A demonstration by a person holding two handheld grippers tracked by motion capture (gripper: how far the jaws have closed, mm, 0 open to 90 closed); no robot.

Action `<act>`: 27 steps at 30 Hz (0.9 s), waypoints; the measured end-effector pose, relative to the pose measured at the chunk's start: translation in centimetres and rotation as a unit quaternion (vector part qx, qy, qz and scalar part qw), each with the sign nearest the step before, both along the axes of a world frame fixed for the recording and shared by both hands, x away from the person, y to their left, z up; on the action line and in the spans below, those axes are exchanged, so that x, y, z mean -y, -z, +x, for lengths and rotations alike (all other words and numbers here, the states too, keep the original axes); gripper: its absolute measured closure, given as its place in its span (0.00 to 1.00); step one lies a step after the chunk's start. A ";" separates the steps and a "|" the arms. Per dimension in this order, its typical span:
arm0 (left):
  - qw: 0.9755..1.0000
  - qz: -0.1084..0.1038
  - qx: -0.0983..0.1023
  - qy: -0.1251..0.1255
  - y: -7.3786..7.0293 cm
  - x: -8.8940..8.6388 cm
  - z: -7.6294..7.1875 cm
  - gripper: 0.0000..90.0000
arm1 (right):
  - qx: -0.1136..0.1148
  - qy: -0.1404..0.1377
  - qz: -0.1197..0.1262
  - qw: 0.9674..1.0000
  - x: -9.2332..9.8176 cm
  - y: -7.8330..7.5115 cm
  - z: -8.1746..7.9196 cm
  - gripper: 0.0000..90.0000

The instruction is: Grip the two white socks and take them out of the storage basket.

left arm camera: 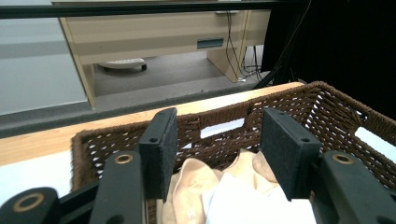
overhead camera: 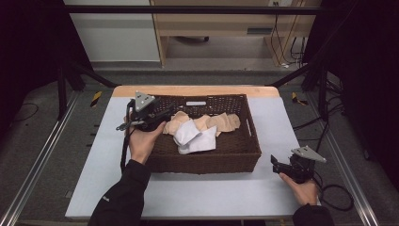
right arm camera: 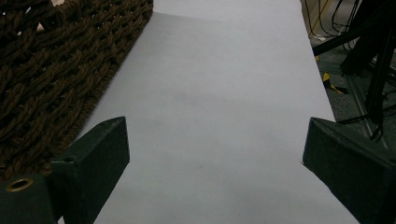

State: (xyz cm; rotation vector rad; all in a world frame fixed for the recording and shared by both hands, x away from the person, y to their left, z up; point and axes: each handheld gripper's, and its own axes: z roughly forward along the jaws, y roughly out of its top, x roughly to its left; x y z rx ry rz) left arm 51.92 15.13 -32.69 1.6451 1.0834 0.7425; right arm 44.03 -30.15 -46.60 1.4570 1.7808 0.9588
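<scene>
The basket (overhead camera: 207,157), mid-table, holds beige cloths (overhead camera: 221,122) and a white one (overhead camera: 195,136). My left gripper (left arm camera: 217,149) hovers at its left end, jaws apart, gripping nothing. Its own view shows the basket's handle slot (left arm camera: 222,127); the right gripper (right arm camera: 212,154) gapes empty over bare table (right arm camera: 224,93).

place: lab | signs: black frame rails (overhead camera: 188,9); loose cables (overhead camera: 287,42); wooden desk (overhead camera: 226,23)

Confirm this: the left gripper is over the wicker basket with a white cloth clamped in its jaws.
Not quite. The left gripper is over the wicker basket, but its jaws are open and hold nothing; the white cloth lies in the basket below them, as the left gripper view shows.
</scene>
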 end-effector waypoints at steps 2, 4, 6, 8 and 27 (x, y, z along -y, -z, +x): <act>1.000 -0.005 -0.001 0.000 0.1 0.5 0.5 0.51 | 0.001 0.000 0.001 1.000 0.0 0.0 0.0 0.08; 1.000 -0.005 -0.005 0.000 0.2 0.7 0.7 0.51 | 0.002 0.000 0.001 1.000 0.0 0.0 0.0 0.08; 1.000 0.000 -0.012 0.000 0.4 1.2 1.1 0.50 | 0.001 -0.001 0.001 1.000 0.0 0.0 0.0 0.08; 1.000 0.001 -0.017 0.002 0.6 1.6 1.5 0.49 | 0.002 -0.002 0.001 1.000 0.0 0.0 0.0 0.08; 0.998 0.038 -0.053 0.017 4.2 5.1 4.5 0.41 | 0.006 -0.005 -0.001 1.000 0.0 0.1 0.3 0.08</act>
